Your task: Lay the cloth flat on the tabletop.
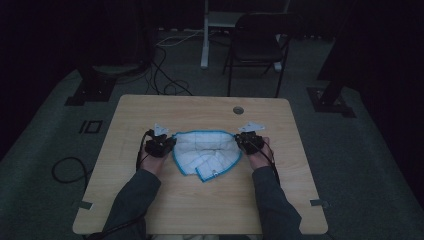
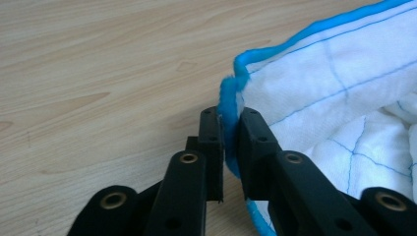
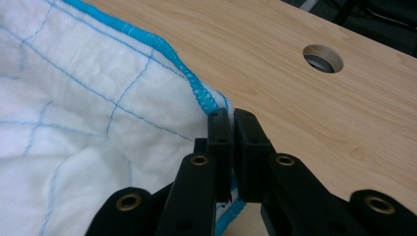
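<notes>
I had both sets of jaws pinched nearly closed on the blue hem of the white cloth point(image 1: 207, 152): left gripper point(image 2: 231, 147) and right gripper point(image 3: 231, 152) each gripped only edge trim. Risk: thin bite, so uneven pulling could slip a corner free.

My left claw point(image 2: 231, 147) and right claw point(image 3: 231, 147) have black jaws with brass rivets, grey plates at 12 o'clock, black cables; grey sleeves point(image 1: 135, 195).

One cloth point(image 1: 207, 152), one table point(image 1: 200, 210), one chair point(image 1: 257, 45), two grippers.
</notes>
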Available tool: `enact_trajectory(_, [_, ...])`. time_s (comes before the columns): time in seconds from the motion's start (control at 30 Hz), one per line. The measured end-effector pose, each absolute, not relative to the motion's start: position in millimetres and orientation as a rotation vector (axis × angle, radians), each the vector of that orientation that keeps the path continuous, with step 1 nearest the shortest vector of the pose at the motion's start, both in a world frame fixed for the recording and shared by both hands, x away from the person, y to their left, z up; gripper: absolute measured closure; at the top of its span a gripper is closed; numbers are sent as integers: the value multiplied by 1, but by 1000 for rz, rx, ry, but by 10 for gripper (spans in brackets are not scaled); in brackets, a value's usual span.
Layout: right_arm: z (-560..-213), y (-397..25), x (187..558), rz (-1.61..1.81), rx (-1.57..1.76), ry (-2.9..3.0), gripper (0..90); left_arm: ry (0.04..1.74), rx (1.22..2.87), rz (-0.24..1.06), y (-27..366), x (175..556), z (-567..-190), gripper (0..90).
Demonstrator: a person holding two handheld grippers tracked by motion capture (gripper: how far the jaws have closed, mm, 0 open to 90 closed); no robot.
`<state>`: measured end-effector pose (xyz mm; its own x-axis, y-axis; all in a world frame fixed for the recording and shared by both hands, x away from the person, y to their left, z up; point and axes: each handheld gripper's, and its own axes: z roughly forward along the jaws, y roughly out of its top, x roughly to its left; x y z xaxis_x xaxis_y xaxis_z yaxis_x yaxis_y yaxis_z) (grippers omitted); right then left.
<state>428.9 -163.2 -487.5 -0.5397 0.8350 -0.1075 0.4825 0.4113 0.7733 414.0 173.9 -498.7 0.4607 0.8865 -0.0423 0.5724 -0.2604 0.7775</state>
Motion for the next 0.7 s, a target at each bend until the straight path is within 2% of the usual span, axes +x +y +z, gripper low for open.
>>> enact_trajectory(0.27, [-490,-159,449,912,1138,2191,874,1193,1941,544,173,395,-492,792])
enact_trajectory(0.57, [-497,-162,457,866,1184,2193,874,1041,2077,409,136,354,-518,812])
enact_trajectory(0.7, [-497,-166,459,859,1189,2190,874,1006,2148,395,126,345,-530,828])
